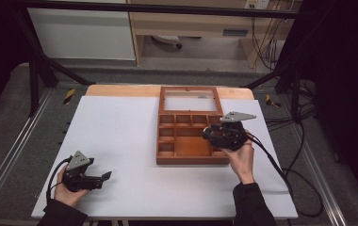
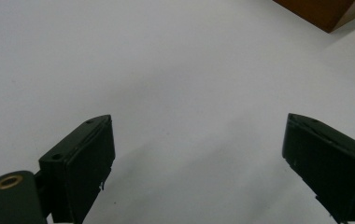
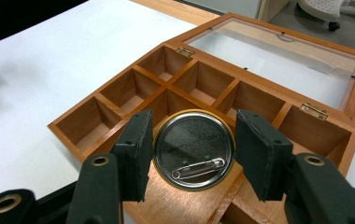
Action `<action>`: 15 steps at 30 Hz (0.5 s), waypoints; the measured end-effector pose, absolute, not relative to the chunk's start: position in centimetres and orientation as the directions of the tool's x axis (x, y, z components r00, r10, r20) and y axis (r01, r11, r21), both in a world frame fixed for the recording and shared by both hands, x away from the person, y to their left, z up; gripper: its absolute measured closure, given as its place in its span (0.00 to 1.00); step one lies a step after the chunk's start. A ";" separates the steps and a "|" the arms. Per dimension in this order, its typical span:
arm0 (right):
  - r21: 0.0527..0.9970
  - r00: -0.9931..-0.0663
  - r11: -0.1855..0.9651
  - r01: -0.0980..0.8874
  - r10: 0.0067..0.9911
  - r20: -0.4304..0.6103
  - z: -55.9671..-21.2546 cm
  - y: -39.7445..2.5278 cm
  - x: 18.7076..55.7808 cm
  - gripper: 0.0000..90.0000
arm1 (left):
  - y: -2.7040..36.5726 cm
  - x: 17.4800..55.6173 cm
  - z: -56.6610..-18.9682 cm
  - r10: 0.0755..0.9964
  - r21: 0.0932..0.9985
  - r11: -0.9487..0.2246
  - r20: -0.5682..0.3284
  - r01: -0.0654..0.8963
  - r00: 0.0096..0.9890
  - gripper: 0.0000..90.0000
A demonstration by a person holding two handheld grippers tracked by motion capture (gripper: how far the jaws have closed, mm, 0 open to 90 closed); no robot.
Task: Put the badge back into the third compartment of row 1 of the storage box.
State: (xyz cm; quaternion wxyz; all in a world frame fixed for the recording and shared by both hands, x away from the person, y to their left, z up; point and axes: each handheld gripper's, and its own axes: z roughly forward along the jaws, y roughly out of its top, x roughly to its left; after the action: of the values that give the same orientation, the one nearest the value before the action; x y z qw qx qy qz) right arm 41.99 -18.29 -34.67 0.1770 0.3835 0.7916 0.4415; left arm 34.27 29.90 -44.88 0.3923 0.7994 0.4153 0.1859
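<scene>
- While hovering over the wooden box (image 3: 203,93), right hand-held gripper (image 3: 192,156) flanking a round pin badge (image 3: 194,149), back side up, jaws close against its rim on both sides; firm pinch or light touch, cannot tell.
- Badge over the large front compartment, safety pin running roughly jaw to jaw.
- Lid (image 1: 190,100) lying open beyond.
- Left hand-held gripper (image 1: 102,179) spread wide, low over bare white surface (image 1: 120,132), well apart from the box; right one plainly nearer.
</scene>
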 end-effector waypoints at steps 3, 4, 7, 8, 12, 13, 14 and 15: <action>0.834 -0.638 0.317 0.452 0.768 0.054 -34.8 -18.2 42.6 0.54 | 29.9 34.3 -44.9 0.810 0.782 -0.347 -0.029 0.518 0.586 0.10; 0.833 -0.636 0.314 0.454 0.769 0.057 -34.8 -18.1 42.7 0.54 | 29.9 34.3 -44.9 0.810 0.781 -0.347 -0.028 0.518 0.586 0.10; 0.834 -0.630 0.309 0.458 0.774 0.059 -34.9 -18.0 43.2 0.54 | 29.9 34.3 -44.9 0.811 0.781 -0.347 -0.028 0.519 0.585 0.10; 0.834 -0.629 0.309 0.457 0.775 0.058 -35.0 -17.9 43.3 0.54 | 29.9 34.3 -44.9 0.811 0.781 -0.347 -0.028 0.519 0.585 0.10; 0.834 -0.626 0.305 0.460 0.778 0.061 -35.2 -17.6 43.9 0.54 | 29.9 34.3 -44.9 0.811 0.781 -0.347 -0.028 0.519 0.584 0.10; 0.832 -0.622 0.302 0.465 0.780 0.064 -35.3 -17.6 44.1 0.54 | 29.9 34.3 -44.9 0.811 0.781 -0.347 -0.028 0.519 0.584 0.10; 0.831 -0.622 0.303 0.466 0.781 0.064 -35.3 -17.5 44.3 0.54 | 29.9 34.3 -44.9 0.811 0.781 -0.346 -0.029 0.519 0.584 0.10; 0.830 -0.622 0.303 0.468 0.781 0.066 -35.4 -17.4 44.5 0.54 | 29.9 34.3 -44.9 0.811 0.781 -0.346 -0.029 0.520 0.584 0.10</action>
State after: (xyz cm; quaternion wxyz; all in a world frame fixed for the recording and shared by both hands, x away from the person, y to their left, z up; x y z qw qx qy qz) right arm 44.49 -17.45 -35.41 0.1787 0.3966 0.7871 0.4374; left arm 34.28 29.92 -44.89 0.3917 0.7991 0.4164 0.1860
